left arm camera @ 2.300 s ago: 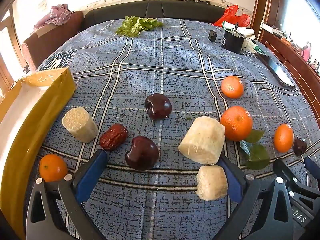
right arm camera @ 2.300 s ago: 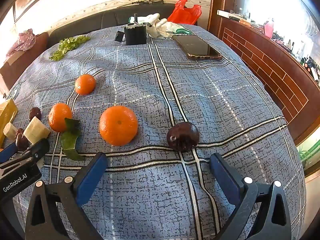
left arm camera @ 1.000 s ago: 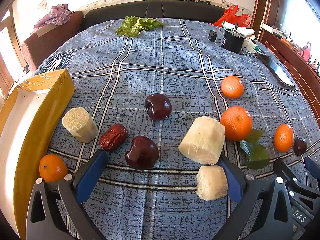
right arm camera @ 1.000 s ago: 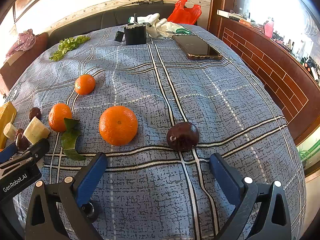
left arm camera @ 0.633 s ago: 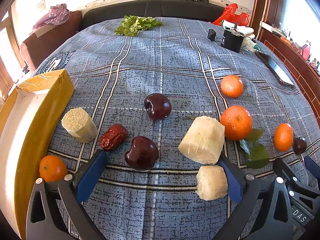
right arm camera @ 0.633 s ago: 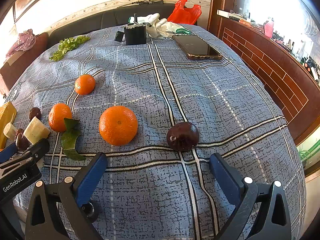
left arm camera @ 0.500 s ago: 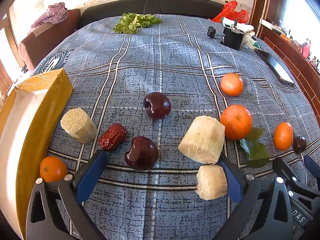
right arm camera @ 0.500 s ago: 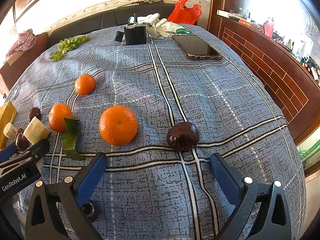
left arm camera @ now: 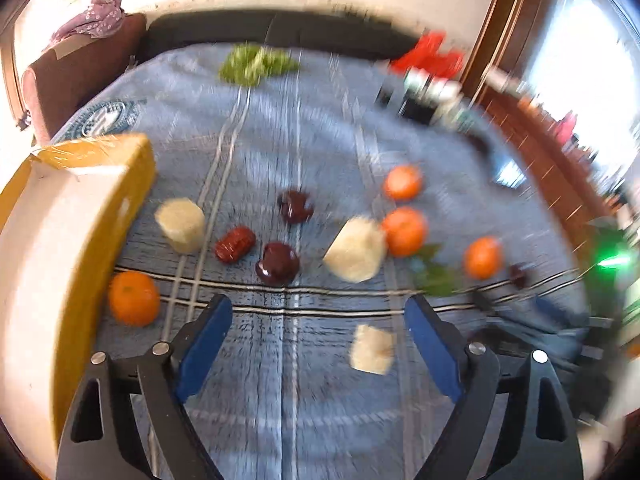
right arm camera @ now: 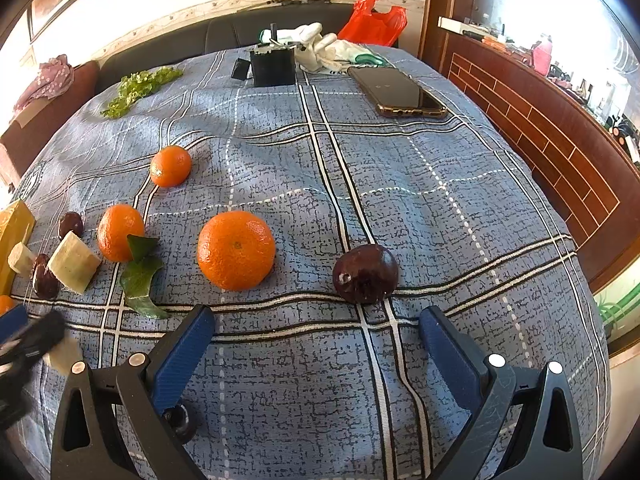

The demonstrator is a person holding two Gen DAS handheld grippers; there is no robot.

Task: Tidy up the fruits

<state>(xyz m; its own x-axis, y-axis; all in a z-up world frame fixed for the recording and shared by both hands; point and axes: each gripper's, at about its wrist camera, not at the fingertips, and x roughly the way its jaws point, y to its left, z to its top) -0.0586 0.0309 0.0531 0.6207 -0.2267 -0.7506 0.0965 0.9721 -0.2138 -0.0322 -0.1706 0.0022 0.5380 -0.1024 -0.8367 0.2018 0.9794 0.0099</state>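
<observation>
Our left view was smeared by motion, yet only it showed the yellow box (left arm camera: 80, 208) whole, at the left edge of the surface (left arm camera: 296, 380), with an orange (left arm camera: 133, 298) just beside its wall. Ahead of the left gripper (left arm camera: 318, 332), whose jaws stood wide apart and held nothing, lay a cane piece (left arm camera: 372, 349), two plums (left arm camera: 278, 263), a date (left arm camera: 235, 244) and a second, larger cane chunk (left arm camera: 356, 249).

Our right view was sharp. The right gripper (right arm camera: 316, 344) hung with jaws wide apart and empty; a dark plum (right arm camera: 366, 273) sat just past the jaws and a big orange (right arm camera: 236, 249) to its left. Only there did we see the phone (right arm camera: 400, 92), a black block (right arm camera: 273, 66), white gloves (right arm camera: 324, 50) and a red bag (right arm camera: 372, 20) clearly. Greens (right arm camera: 138, 84) lay far left. We could read no writing.
</observation>
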